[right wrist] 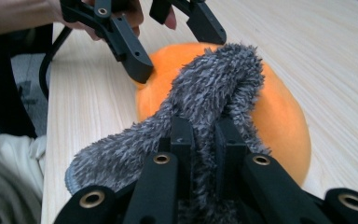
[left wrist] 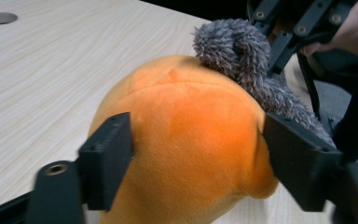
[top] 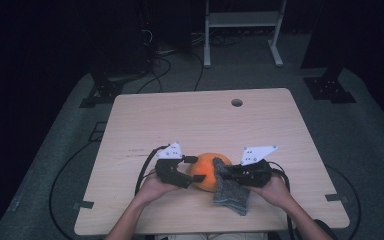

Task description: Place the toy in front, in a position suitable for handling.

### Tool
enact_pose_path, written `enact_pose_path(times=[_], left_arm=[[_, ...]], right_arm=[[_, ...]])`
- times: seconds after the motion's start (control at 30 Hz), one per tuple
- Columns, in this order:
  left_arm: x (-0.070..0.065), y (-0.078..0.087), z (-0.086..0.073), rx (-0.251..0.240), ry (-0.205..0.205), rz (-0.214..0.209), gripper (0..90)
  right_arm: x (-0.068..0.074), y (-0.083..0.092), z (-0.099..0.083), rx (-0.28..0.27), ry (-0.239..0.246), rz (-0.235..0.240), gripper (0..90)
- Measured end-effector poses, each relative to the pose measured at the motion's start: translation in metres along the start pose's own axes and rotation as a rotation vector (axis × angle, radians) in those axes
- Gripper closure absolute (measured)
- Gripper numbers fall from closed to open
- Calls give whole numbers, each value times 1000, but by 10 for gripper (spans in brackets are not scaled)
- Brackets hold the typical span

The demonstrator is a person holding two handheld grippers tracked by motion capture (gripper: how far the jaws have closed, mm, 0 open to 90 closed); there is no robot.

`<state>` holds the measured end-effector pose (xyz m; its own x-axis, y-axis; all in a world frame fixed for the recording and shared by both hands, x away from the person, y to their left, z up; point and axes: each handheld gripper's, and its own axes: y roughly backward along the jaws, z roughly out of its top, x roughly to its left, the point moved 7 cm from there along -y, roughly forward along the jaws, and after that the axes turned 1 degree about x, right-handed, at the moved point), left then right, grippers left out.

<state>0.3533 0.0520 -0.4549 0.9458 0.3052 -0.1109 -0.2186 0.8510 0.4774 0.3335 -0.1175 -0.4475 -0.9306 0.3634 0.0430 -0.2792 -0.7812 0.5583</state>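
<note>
An orange plush ball rests on the wooden table near its front edge. My left gripper straddles it from the left, and both pads lie against its sides. A grey fuzzy cloth is draped over the ball's right side and trails down onto the table. My right gripper is shut on a fold of that cloth, with its jaws close together. In the high view the left gripper and right gripper face each other across the ball. A hand holds each one.
A round cable hole sits near the table's far edge. Black cables trail from both grippers over the front edge. The person's forearms come in from the bottom. Beyond the table stand a white frame and dark stands on the floor.
</note>
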Motion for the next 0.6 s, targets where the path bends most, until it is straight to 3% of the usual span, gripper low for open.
enact_pose_path(times=[0.13,0.27,0.3,0.33,0.4,0.43,0.47,0.53,0.6], left_arm=[[-6,-2,4,3,-71,3,393],[-10,-5,5,8,-109,10,397],[-9,-4,4,12,-109,11,372],[-7,-2,4,3,-84,16,328],[0,0,3,-9,-20,51,133],[0,-1,2,0,5,28,116],[-1,-2,0,8,8,5,144],[-5,-5,0,12,-30,12,235],[-8,-6,3,13,-41,7,284]], right_arm=[[5,8,8,1,15,-11,799],[16,3,25,5,69,14,799],[15,-1,26,15,71,19,800],[14,-3,25,15,63,24,799],[10,-5,21,15,49,20,801],[8,-5,18,12,36,29,801],[7,-4,16,9,22,38,801],[6,-2,12,16,4,47,799],[7,2,14,20,-3,43,798]])
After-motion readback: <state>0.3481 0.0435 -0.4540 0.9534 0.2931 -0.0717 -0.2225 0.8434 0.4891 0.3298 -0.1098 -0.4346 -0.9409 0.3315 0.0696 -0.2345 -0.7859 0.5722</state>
